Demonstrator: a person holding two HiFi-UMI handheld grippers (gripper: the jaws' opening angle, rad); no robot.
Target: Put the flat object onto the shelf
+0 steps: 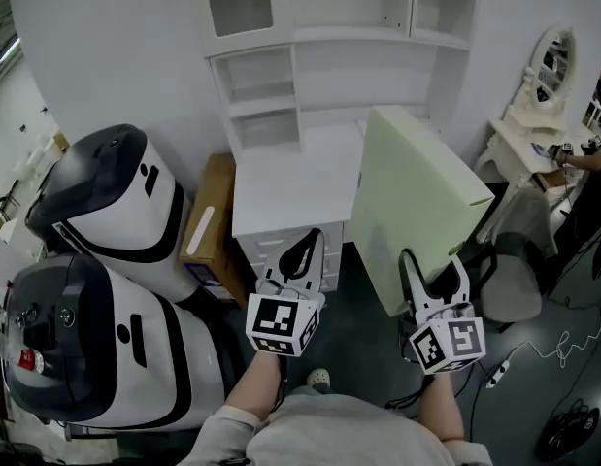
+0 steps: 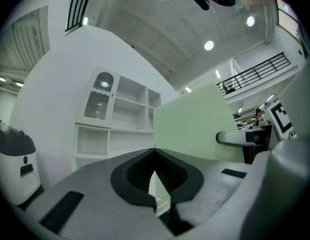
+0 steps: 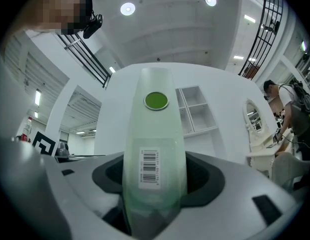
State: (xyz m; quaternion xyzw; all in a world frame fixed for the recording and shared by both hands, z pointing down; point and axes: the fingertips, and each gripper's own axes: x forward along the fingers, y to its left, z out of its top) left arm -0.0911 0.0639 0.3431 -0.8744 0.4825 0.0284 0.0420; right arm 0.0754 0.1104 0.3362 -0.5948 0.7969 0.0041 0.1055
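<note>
Flat board [image 1: 417, 197], pale green, rises tilted from the right gripper [image 1: 432, 262], whose jaws stand wide and clamp its lower edge. In the right gripper view the flat board runs edge-on straight up between the jaws, with a barcode label and a green round sticker facing the camera. Its upper edge is near the lower right part of the white shelf unit [image 1: 319, 76] and covers the right corner of the white surface [image 1: 285, 187] with drawers, which lies in front of the shelves. The left gripper [image 1: 310, 243] hangs over that surface's front edge, its jaws closed tip to tip on nothing. A cardboard box [image 1: 211, 226] and two white-and-black machines [image 1: 116, 197] stand left; a chair [image 1: 518, 280] stands right.
</note>
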